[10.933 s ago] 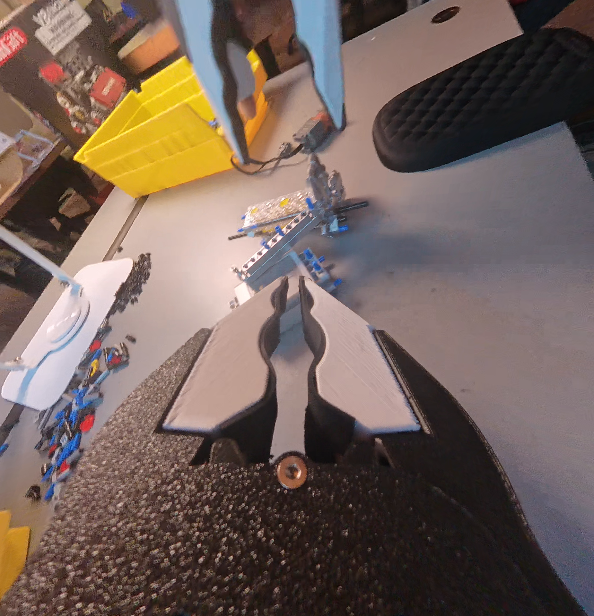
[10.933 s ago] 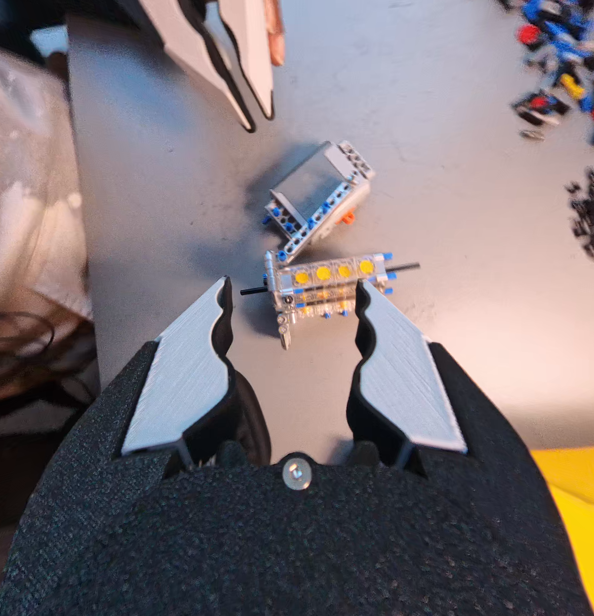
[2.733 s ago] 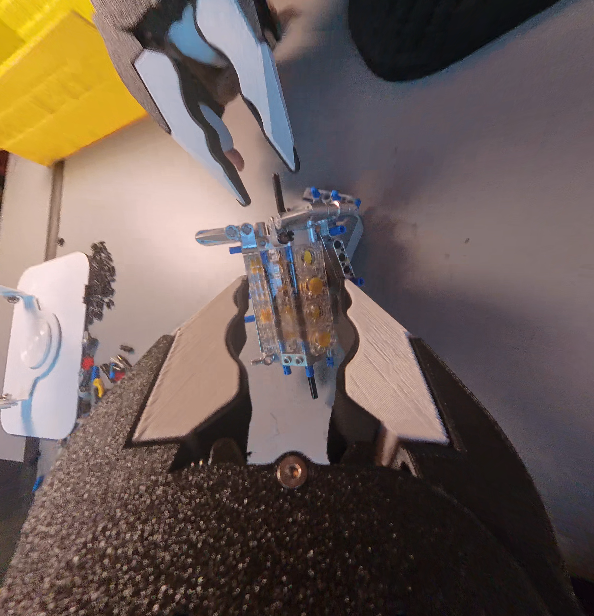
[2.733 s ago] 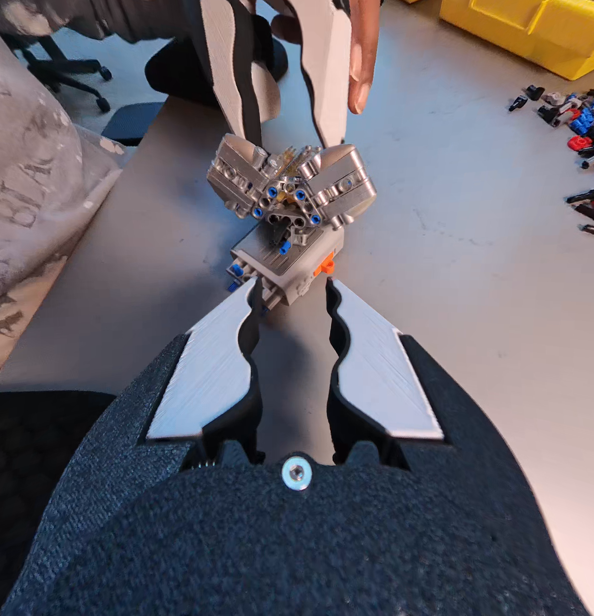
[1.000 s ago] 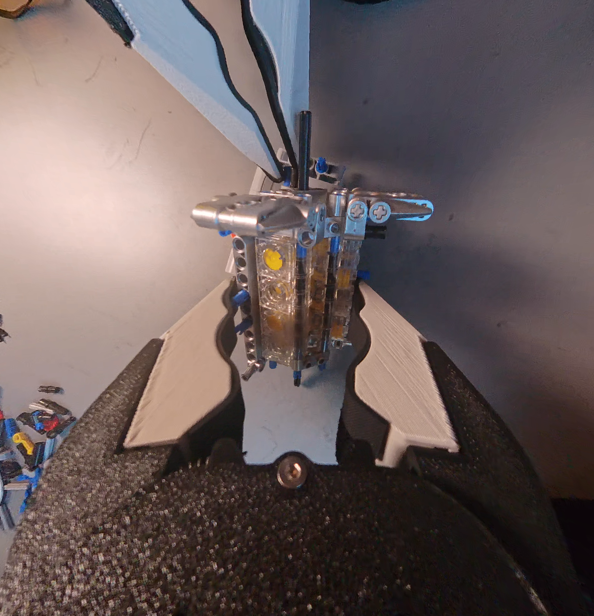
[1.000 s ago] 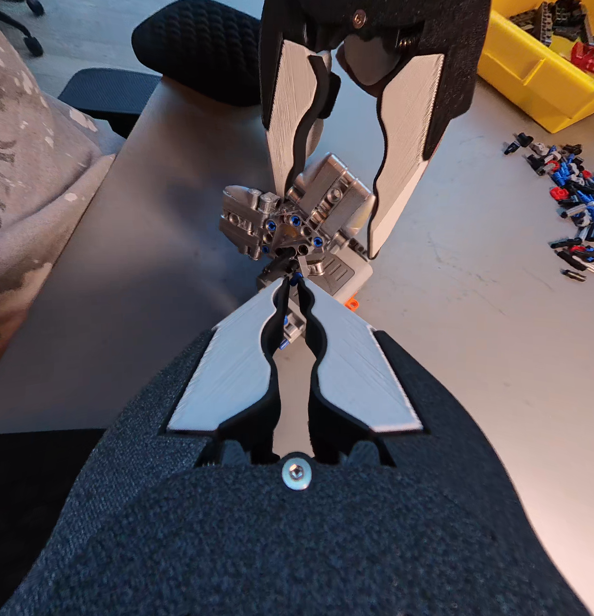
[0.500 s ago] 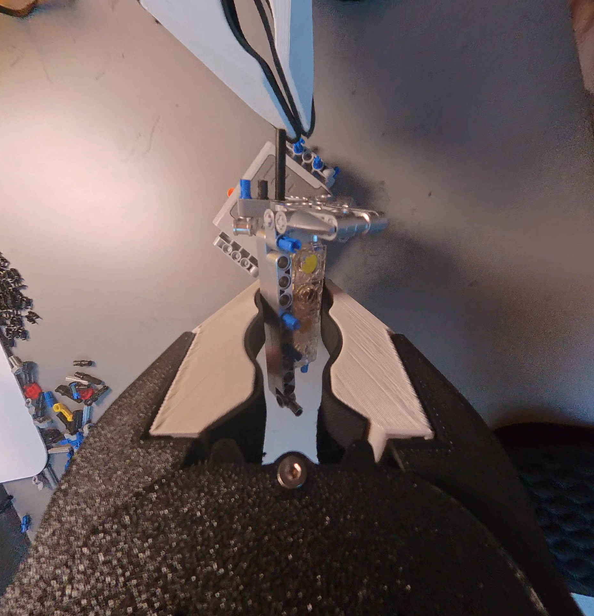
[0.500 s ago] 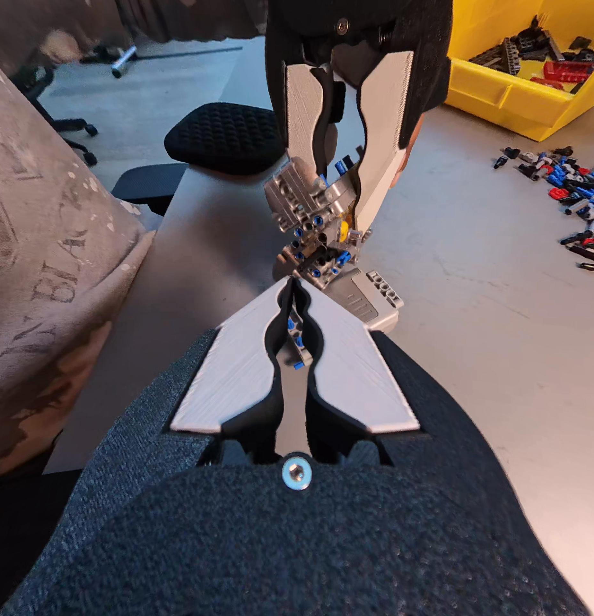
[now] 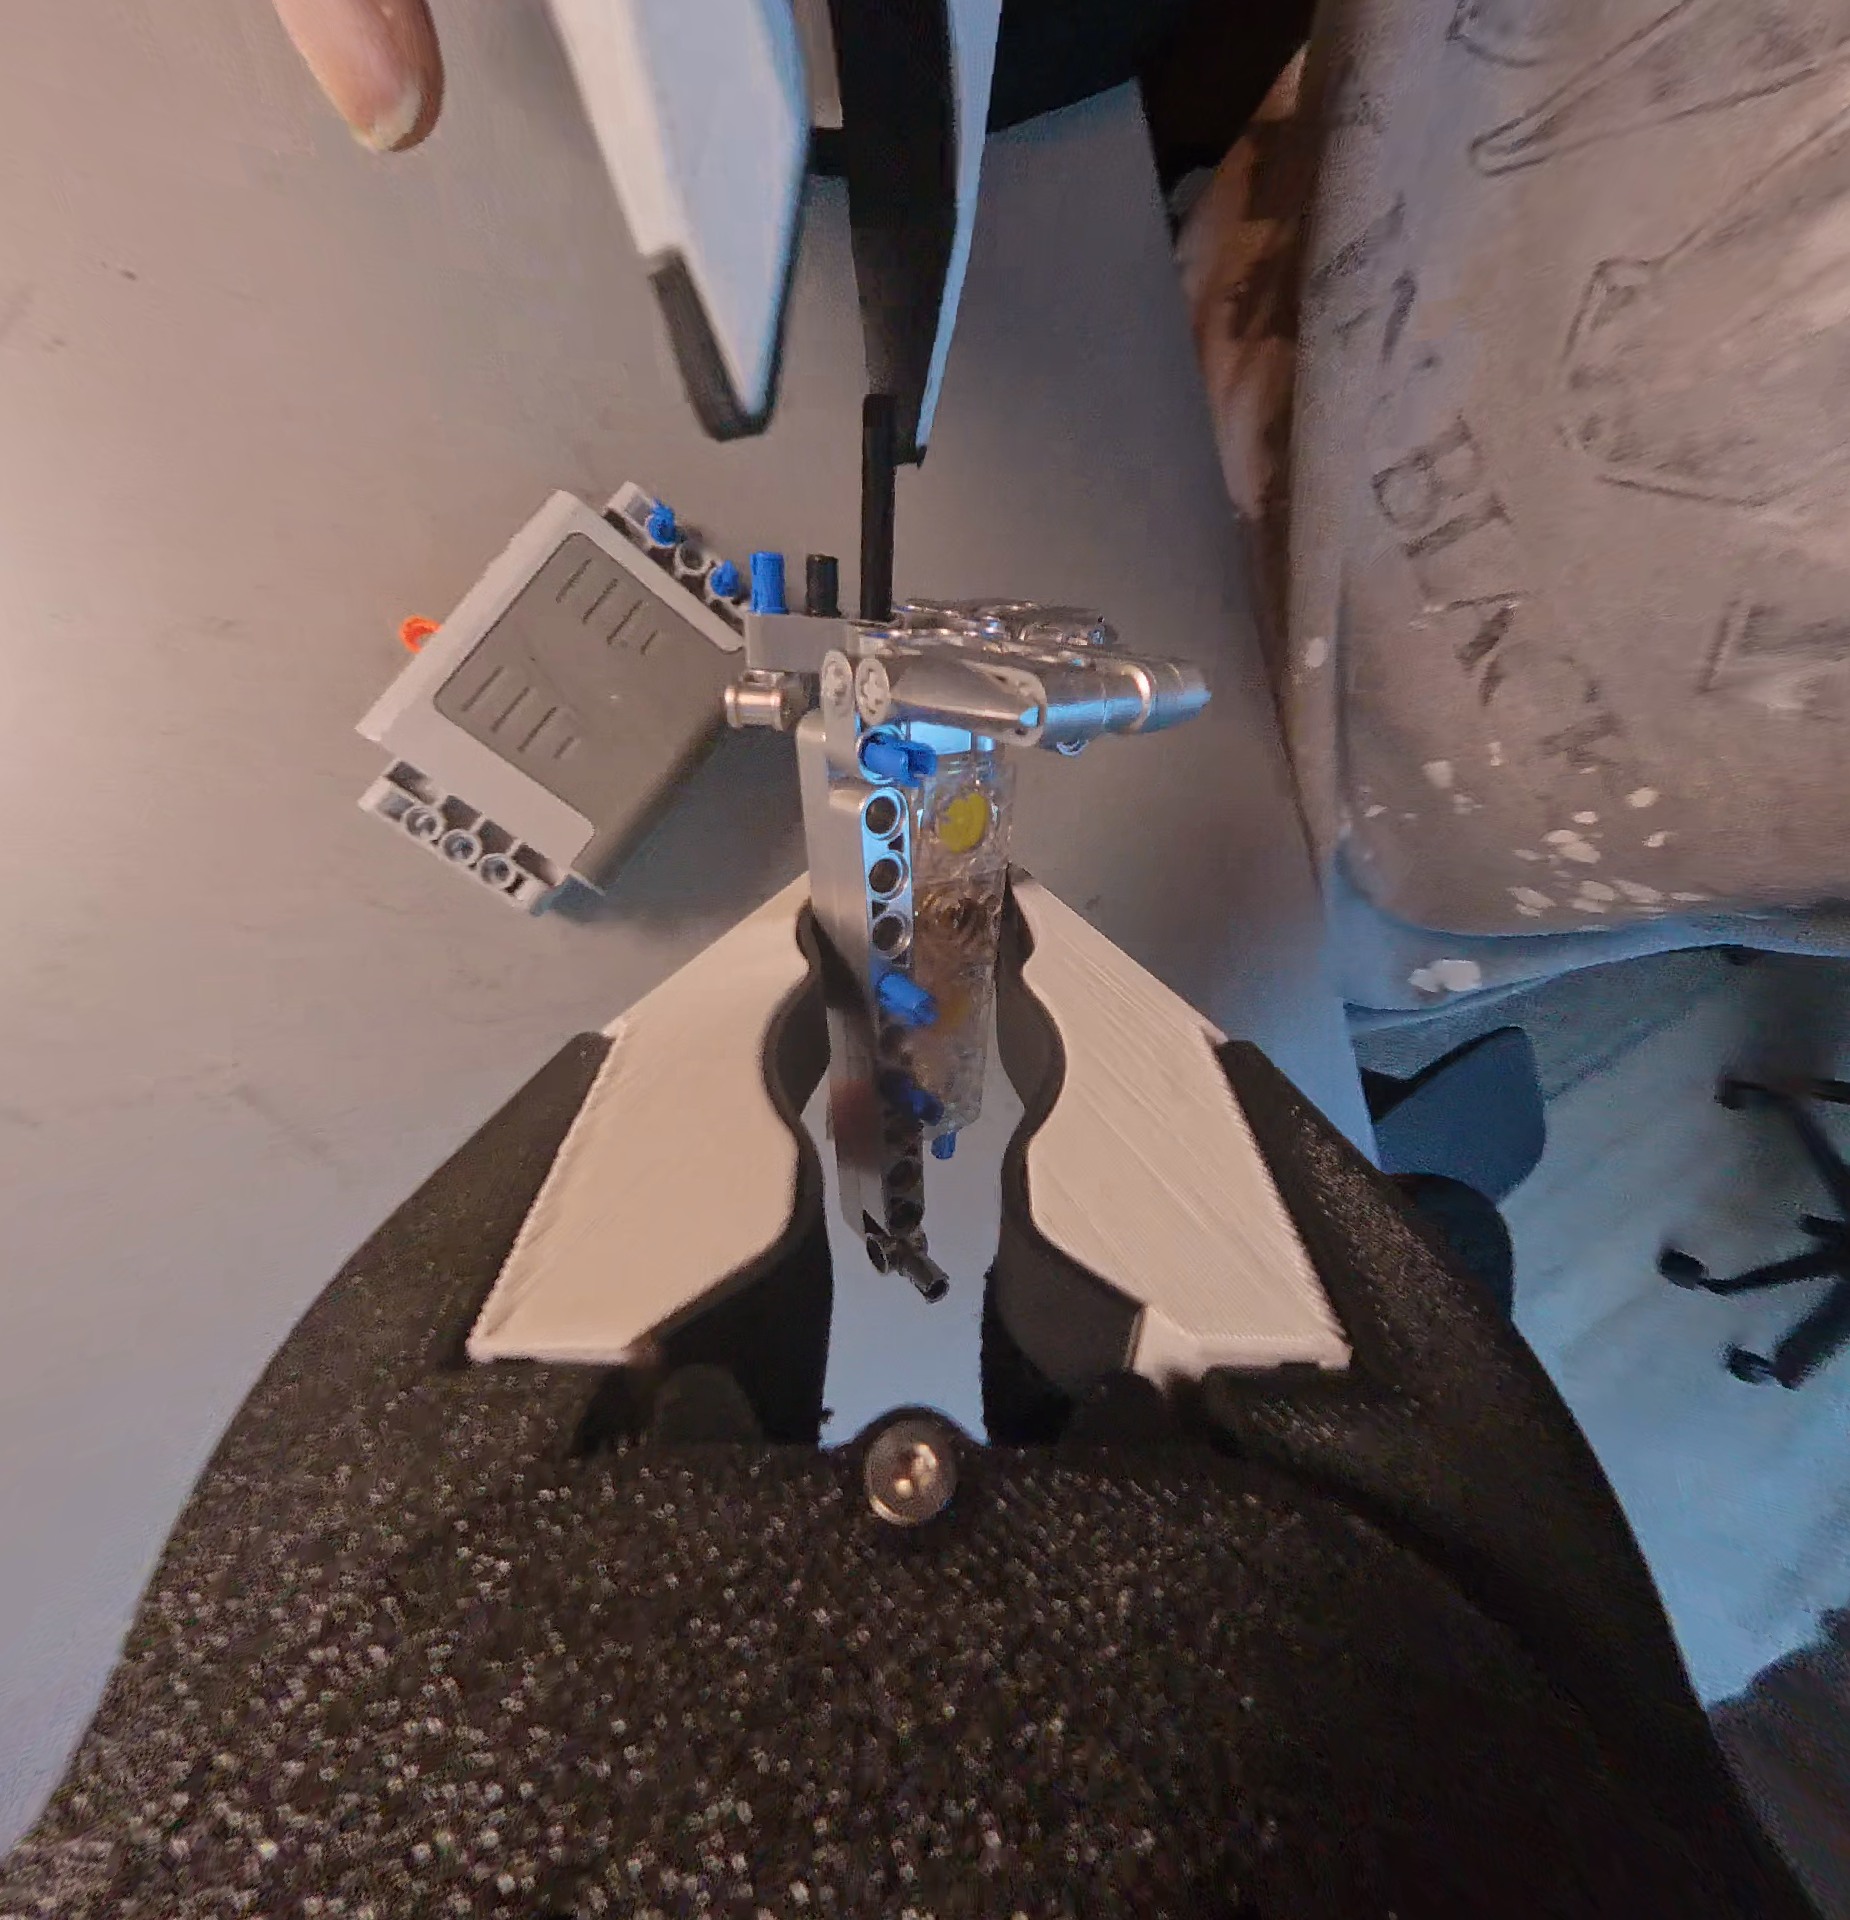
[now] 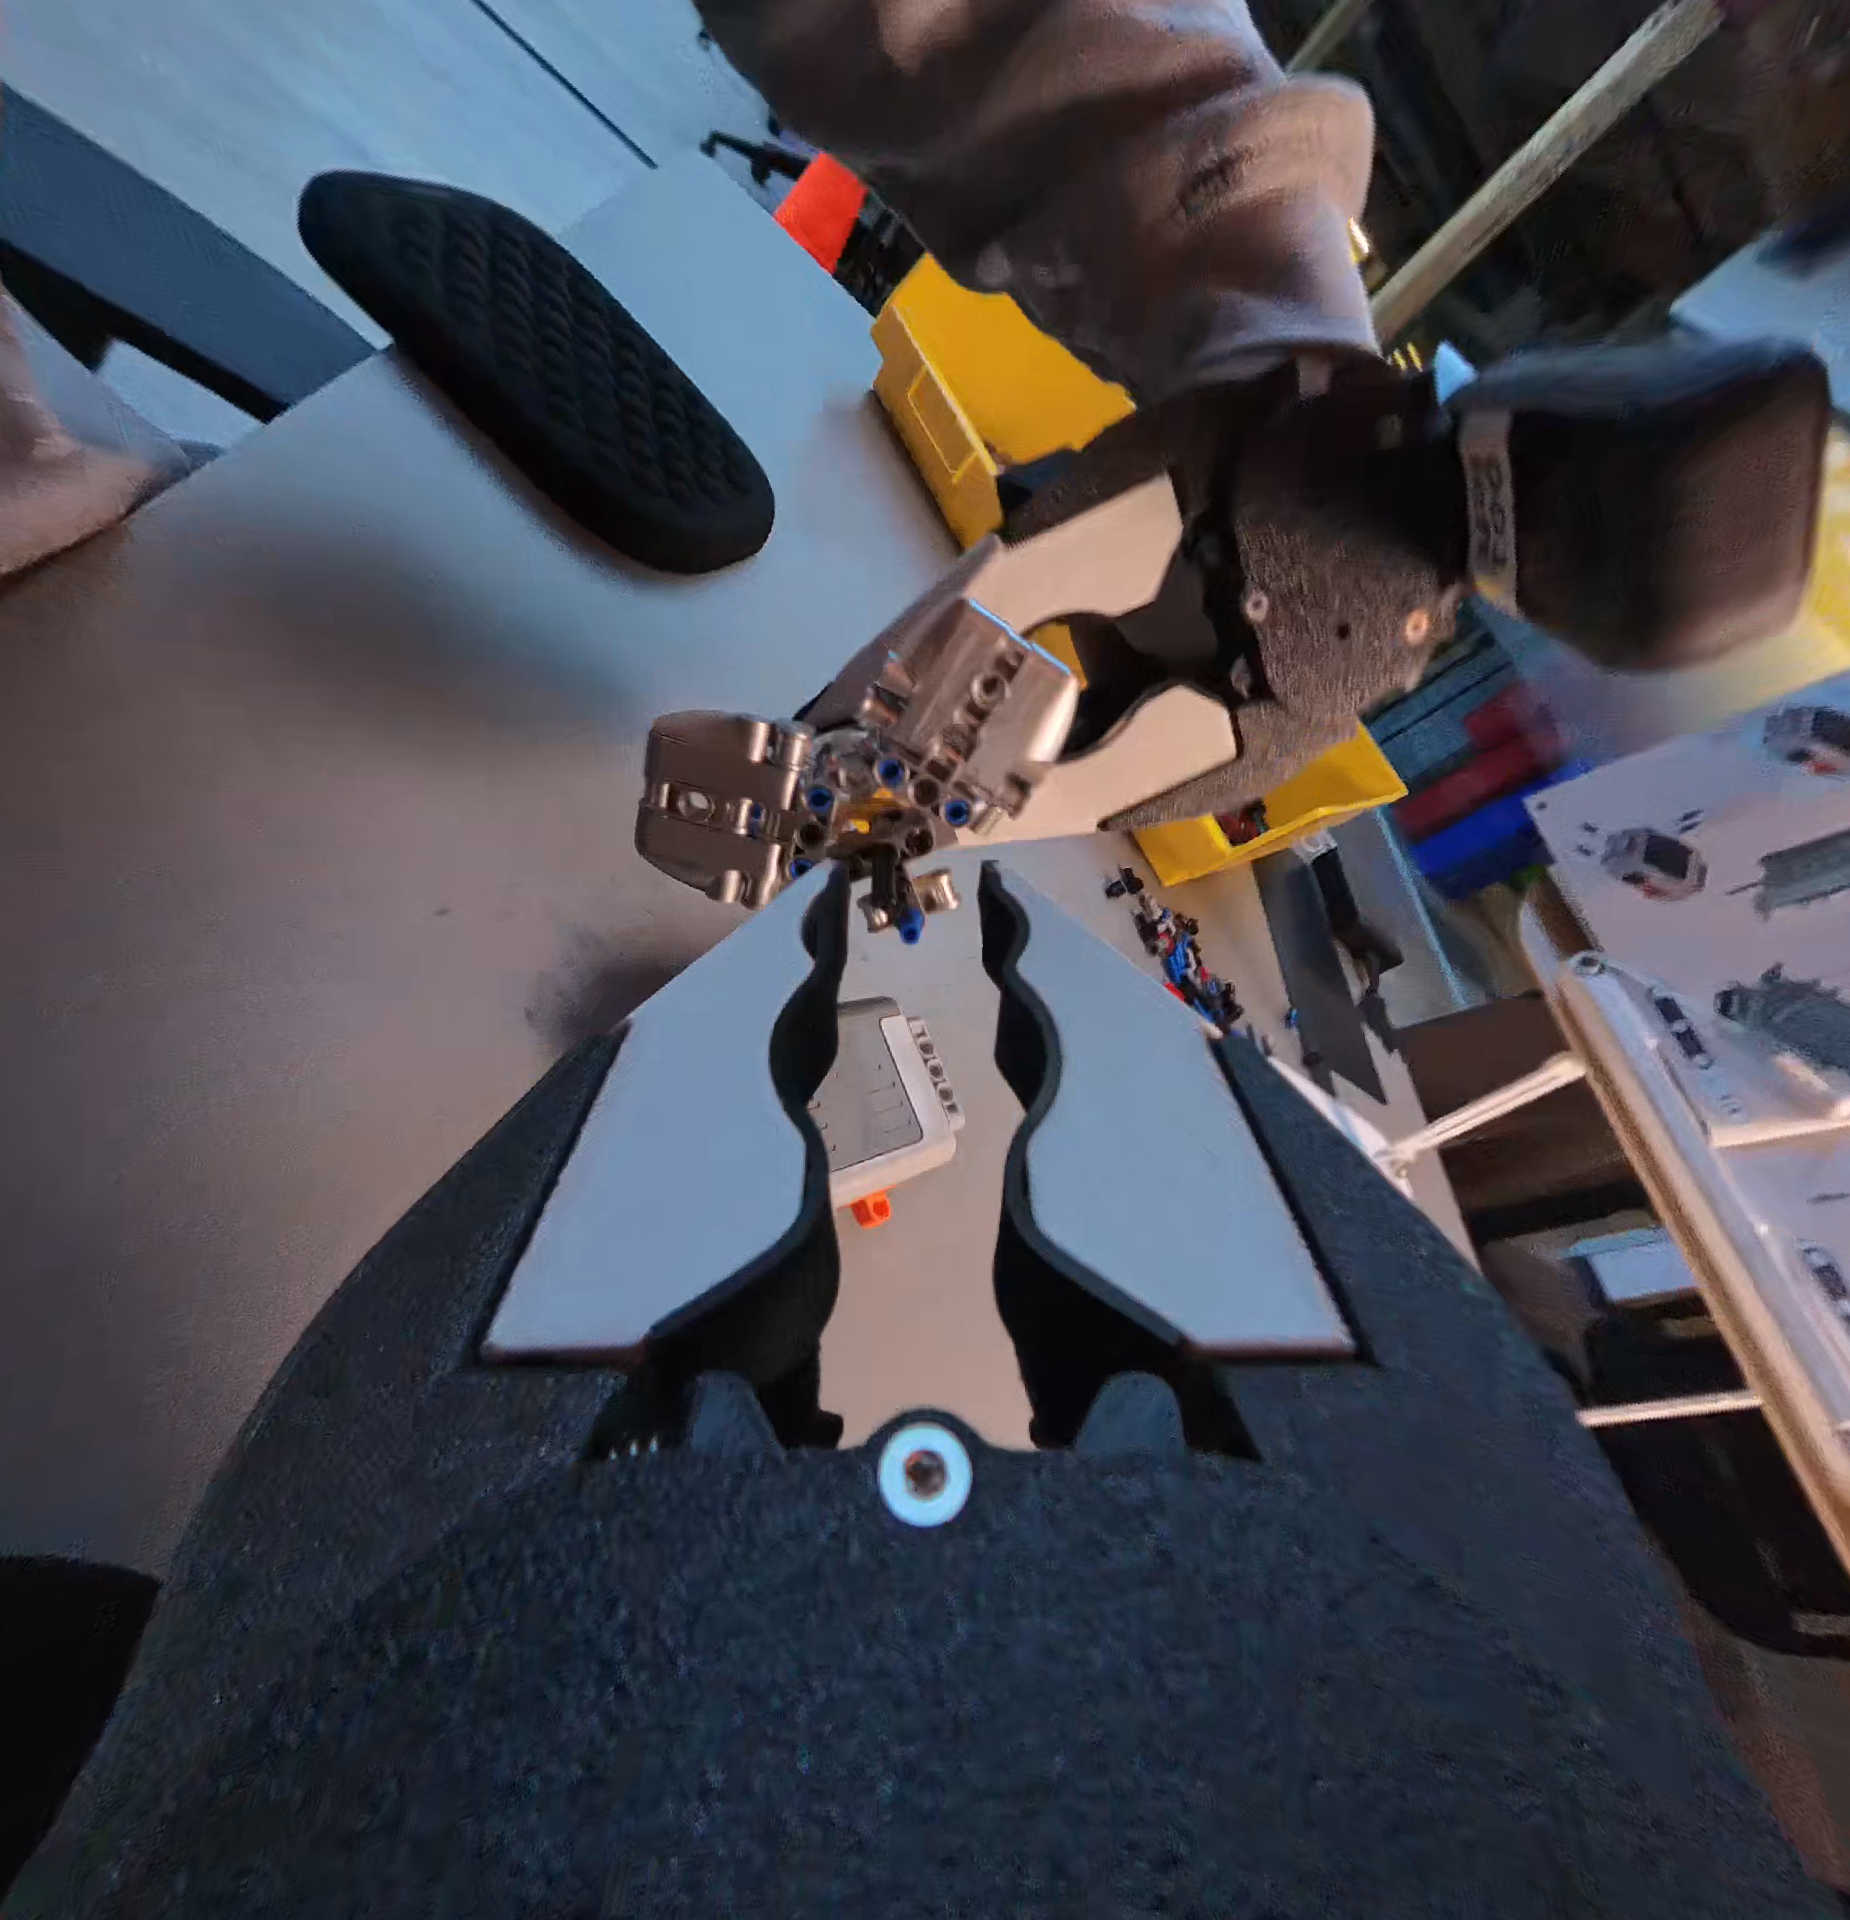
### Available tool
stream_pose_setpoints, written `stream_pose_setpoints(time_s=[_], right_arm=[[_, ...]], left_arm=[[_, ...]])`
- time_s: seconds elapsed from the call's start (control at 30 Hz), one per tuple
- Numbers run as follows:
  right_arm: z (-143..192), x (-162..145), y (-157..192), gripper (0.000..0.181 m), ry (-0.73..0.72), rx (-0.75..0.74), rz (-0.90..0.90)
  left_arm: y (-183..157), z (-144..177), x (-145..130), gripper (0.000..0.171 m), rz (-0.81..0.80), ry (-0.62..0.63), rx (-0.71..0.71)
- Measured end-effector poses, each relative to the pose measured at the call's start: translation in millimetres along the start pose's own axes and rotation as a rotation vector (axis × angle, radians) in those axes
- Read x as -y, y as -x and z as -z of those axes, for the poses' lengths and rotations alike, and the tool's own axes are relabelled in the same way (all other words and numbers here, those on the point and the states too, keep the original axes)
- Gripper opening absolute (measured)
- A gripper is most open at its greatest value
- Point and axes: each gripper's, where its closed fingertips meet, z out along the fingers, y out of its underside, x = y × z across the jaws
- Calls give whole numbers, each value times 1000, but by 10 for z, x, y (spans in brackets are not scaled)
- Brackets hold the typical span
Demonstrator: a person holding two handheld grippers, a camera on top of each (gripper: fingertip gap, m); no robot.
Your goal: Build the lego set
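Right claw [image 10: 910, 888] has let go of the black axle [image 9: 877, 509] it pinched half a second ago; its jaws now stand apart with the axle tip just between the fingertips, maybe brushing one, too blurred to say. Left claw [image 9: 910, 925] is clamped on the engine block [image 9: 905, 904], gripping its clear cylinder bank and grey beam, lifted off the table [image 9: 173, 935]. Block's long axis runs along the left fingers, the silver header end pointing away from that claw and toward the right one; the axle sticks out of that end on the same line. Grey battery box [image 9: 547, 707] lies flat on the table below, apart from the block. My read: keep the left grip square and steady, and bring the right claw in straight along the axle line, not across it.
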Motion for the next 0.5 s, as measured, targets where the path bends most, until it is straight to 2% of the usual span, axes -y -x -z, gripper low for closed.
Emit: stream_pose_setpoints(time_s=[0.1, 0.17, 0.27, 0.37, 0.5], right_arm=[[-25, -39, 69, 7, 65, -34, 114], [-33, -64, 133, 6, 76, -17, 126], [-17, -111, 196, 11, 75, 14, 106], [17, -149, 215, 24, 71, 44, 72], [-62, -229, 318, 27, 88, 68, 91]], left_arm=[[-23, -60, 93, 26, 31, -46, -111], [-54, -100, 143, 25, 40, -62, -170], [-70, -147, 175, 25, 41, -79, -212], [-93, -161, 207, 25, 49, -132, -239], [-131, -165, 236, 24, 58, -210, -278]])
